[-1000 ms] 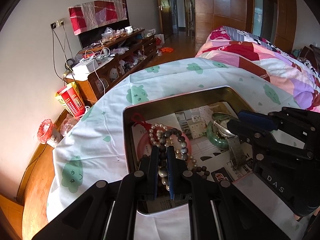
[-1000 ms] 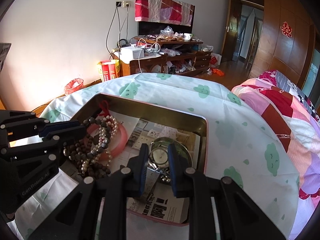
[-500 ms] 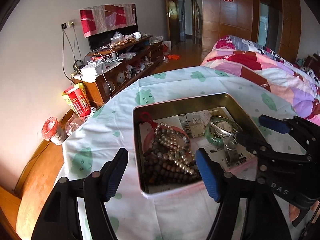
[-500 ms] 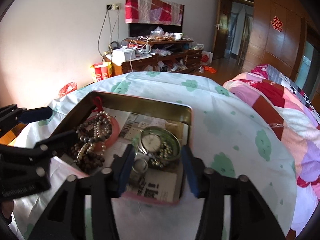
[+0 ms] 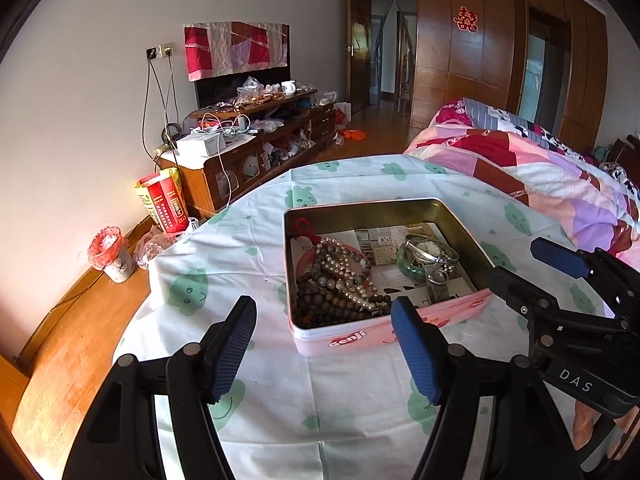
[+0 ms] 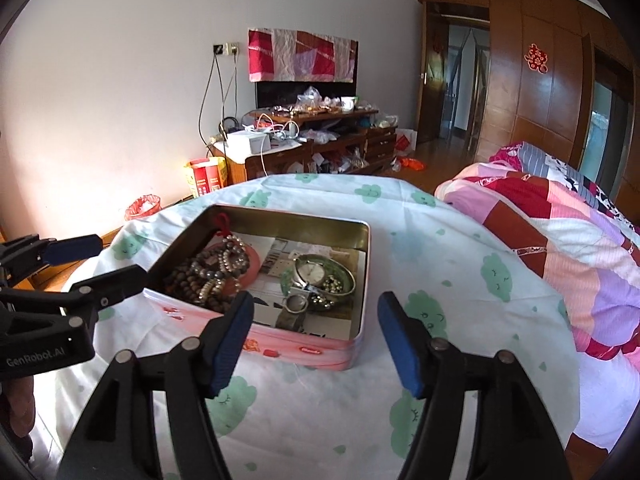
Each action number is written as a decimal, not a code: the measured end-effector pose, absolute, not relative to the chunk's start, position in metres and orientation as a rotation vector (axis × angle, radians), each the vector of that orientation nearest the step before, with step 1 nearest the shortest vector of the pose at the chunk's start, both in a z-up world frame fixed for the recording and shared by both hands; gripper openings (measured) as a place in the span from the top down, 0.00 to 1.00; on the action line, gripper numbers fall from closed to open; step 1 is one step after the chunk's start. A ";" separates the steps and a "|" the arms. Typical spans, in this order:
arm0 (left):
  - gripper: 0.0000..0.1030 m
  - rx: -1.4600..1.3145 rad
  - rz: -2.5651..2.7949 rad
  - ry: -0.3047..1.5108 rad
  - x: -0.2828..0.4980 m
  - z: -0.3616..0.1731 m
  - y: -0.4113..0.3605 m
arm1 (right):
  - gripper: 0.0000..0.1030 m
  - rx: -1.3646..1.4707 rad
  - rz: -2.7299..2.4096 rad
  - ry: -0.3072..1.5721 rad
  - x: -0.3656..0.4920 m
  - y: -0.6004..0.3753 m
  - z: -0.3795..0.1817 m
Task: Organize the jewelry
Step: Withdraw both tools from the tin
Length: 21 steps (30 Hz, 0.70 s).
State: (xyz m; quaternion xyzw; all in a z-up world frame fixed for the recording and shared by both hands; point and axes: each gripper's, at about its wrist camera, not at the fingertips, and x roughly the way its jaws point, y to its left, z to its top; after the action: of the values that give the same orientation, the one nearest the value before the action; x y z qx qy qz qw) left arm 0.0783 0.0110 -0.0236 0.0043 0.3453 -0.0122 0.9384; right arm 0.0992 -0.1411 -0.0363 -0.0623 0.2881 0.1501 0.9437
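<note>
Both the left gripper (image 5: 324, 344) and right gripper (image 6: 316, 336) hover spread and empty near the tin (image 6: 362, 280), beads (image 5: 340, 280) and watch (image 6: 312, 274) inside, so the task looks nearly done.

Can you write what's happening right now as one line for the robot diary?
left gripper: open, empty | right gripper: open, empty | bead necklaces, watch: in pink tin

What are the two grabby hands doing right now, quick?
Left hand-held gripper: open, holding nothing, short of the pink tin.
Right hand-held gripper: open, holding nothing, also short of the tin.
</note>
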 end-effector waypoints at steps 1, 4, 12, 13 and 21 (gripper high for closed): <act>0.32 0.003 -0.022 0.704 0.077 -0.023 0.012 | 0.34 -0.126 0.307 0.583 0.098 -0.141 -0.035; 0.32 -0.013 -0.016 0.708 0.075 -0.024 0.014 | 0.33 -0.114 0.313 0.573 0.095 -0.140 -0.034; 0.32 -0.014 -0.003 0.733 0.072 -0.029 0.013 | 0.30 -0.101 0.312 0.557 0.088 -0.142 -0.033; 0.32 -0.014 -0.003 0.735 0.071 -0.029 0.013 | 0.30 -0.097 0.313 0.557 0.087 -0.143 -0.034; 0.32 0.003 -0.005 0.732 0.068 -0.025 0.006 | 0.28 -0.085 0.311 0.551 0.084 -0.147 -0.034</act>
State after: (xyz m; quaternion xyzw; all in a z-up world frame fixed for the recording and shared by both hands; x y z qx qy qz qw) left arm 0.0678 0.0061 -0.0247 0.0014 0.3577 -0.0023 0.9338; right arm 0.0840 -0.1468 -0.0340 -0.0417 0.2706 0.1531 0.9495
